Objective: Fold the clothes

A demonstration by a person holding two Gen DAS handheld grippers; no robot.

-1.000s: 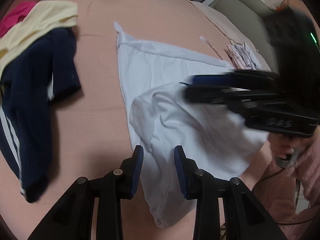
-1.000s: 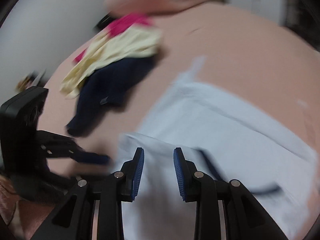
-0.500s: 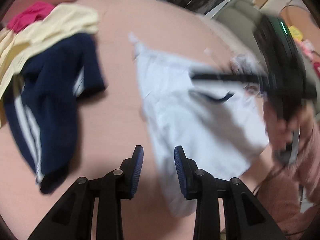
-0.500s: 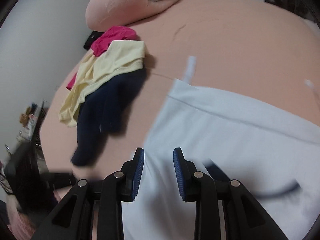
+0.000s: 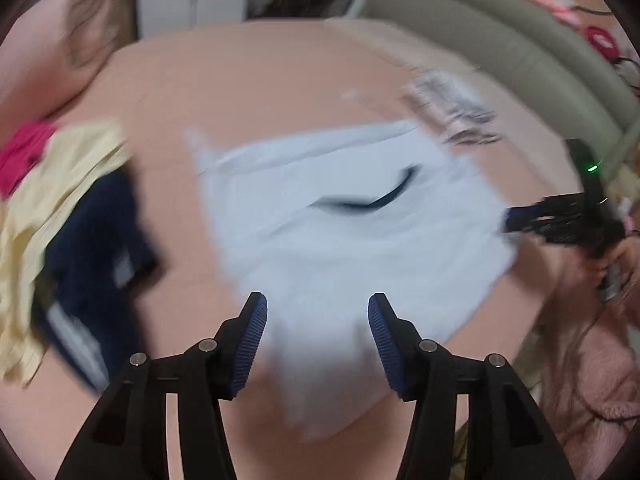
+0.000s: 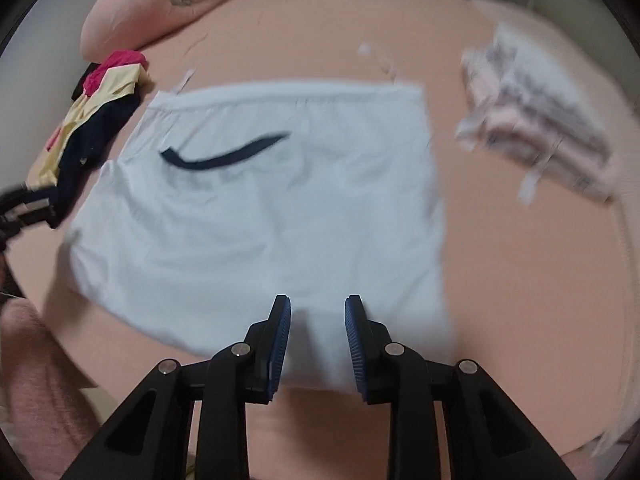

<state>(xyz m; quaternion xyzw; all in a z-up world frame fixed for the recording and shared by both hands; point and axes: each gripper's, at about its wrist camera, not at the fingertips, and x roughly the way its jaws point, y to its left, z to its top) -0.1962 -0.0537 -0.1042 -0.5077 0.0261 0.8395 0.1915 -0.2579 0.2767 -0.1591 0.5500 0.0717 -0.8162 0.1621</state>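
A pale blue garment (image 5: 352, 232) with a dark navy curved stripe (image 5: 368, 200) lies spread on the pink bed; it also shows in the right wrist view (image 6: 280, 208). My left gripper (image 5: 318, 320) is open and empty above its near-left edge. My right gripper (image 6: 318, 320) is open and empty above its near hem, and shows blurred at the far right of the left wrist view (image 5: 560, 220). Both views are motion-blurred.
A heap of yellow, navy and magenta clothes (image 5: 60, 232) lies left of the garment. A folded patterned pink-white garment (image 6: 536, 120) lies at the right. A pink pillow (image 6: 160, 4) sits at the bed's far side. A grey-green headboard (image 5: 500, 48) lies beyond.
Both grippers have pulled back from the pale blue garment and risen. The left jaws have opened wider. The folded-over flap now lies flat, with the navy stripe showing.
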